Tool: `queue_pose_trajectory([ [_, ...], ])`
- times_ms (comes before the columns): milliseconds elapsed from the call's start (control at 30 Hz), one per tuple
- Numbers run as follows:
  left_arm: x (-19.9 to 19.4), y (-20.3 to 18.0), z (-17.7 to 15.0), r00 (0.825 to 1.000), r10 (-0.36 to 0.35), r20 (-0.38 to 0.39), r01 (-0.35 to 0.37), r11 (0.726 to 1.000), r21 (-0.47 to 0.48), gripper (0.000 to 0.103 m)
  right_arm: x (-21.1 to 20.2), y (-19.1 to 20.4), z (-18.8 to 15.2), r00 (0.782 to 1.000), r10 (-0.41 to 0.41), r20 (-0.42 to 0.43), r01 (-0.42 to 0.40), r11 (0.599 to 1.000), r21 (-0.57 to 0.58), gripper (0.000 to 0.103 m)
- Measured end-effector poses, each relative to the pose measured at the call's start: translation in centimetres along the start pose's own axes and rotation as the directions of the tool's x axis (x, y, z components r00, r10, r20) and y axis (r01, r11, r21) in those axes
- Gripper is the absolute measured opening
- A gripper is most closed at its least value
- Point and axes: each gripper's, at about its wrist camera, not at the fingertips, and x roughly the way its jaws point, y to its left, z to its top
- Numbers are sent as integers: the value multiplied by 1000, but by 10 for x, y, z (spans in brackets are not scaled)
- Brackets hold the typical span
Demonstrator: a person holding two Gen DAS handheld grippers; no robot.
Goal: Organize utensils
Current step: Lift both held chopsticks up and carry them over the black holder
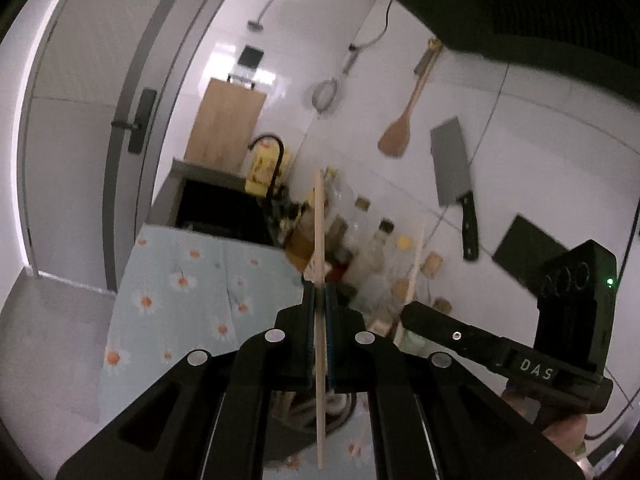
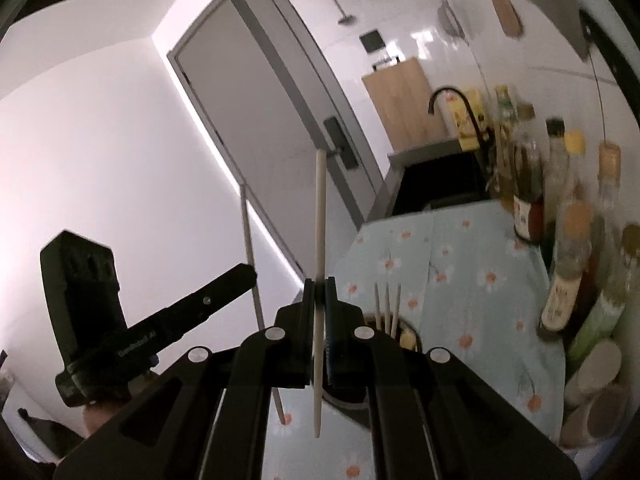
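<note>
Left wrist view: the floral-cloth worktop [image 1: 180, 280] carries a round utensil holder [image 1: 340, 408], and above it the left tongs [image 1: 320, 300] are clamped on a wooden chopstick [image 1: 319, 240] held upright. Right wrist view: the right tongs [image 2: 319, 292] are clamped on a pale chopstick [image 2: 320, 208], also upright above the holder, where three more chopsticks [image 2: 387, 304] stand.

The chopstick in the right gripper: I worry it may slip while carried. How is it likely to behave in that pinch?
The chopstick looks thin, straight and stiff, so it probably won't bend. The right gripper pinches it near mid-length, so it is fairly balanced, yet could pivot between the pads. It tapers and looks smooth, so it might slide if bumped.
</note>
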Motion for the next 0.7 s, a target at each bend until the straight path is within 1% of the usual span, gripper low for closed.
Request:
queue_pose_trajectory([
  [133,0,1,13,997,-3,78,3,1000,4,4,5,1,11,998,-13,53,15,999,-44,6],
  [200,-1,0,17,995,-6,100,5,1000,12,4,7,3,13,996,-26,81,32,997,-70,6],
  [267,-2,-2,20,991,-5,132,1,1000,25,4,9,4,15,993,-34,114,45,995,-93,6],
  [367,-4,-4,22,983,-15,181,8,999,39,4,10,2,17,987,-41,157,57,994,-97,6],
  [467,-9,-5,23,969,-62,239,55,998,34,4,12,1,18,983,-49,177,69,992,-109,6],
  [567,-12,-8,22,958,-63,280,50,997,55,4,12,0,18,980,-46,194,70,990,-120,6],
  [700,-8,-6,17,952,-66,297,52,997,57,4,14,-3,16,978,-52,204,80,988,-130,6],
])
